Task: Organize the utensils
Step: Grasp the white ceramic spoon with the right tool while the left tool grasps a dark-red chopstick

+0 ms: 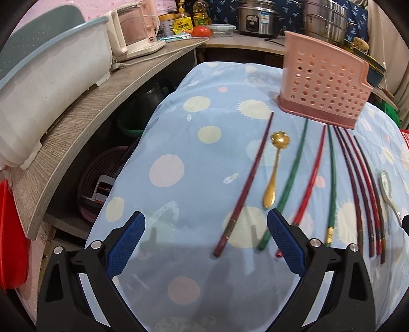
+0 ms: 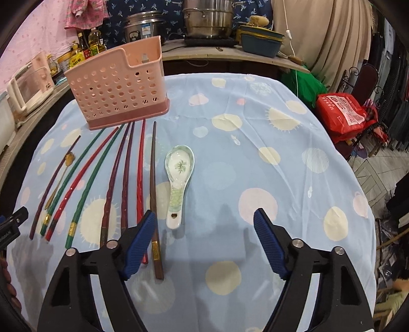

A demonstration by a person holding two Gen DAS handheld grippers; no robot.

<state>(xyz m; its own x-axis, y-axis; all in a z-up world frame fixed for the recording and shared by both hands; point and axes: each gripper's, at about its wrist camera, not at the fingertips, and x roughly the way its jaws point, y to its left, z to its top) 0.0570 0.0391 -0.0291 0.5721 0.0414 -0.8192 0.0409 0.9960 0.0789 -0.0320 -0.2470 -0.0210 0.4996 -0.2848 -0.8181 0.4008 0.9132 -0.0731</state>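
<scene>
A pink perforated utensil holder [image 1: 322,79] [image 2: 117,86] stands upright at the far side of the blue dotted tablecloth [image 1: 191,143] [image 2: 255,127]. In front of it several chopsticks [image 1: 358,184] [image 2: 127,173] in maroon, green and red lie fanned out. A gold spoon [image 1: 274,166] [image 2: 69,159] lies among the left ones. A white ceramic spoon [image 2: 179,176] [image 1: 387,184] lies right of the row. My left gripper [image 1: 205,217] hovers open over the near end of the leftmost maroon chopstick [image 1: 245,184]. My right gripper [image 2: 204,213] is open, with the ceramic spoon's handle just ahead between its fingers, untouched.
A grey shelf [image 1: 84,122] on the left carries a white bin [image 1: 48,84] and a pink appliance [image 1: 135,33]. A rice cooker [image 2: 144,26], steel pots [image 2: 208,18] and bottles [image 2: 88,43] stand on the back counter. A red bag [image 2: 342,112] sits on a chair to the right.
</scene>
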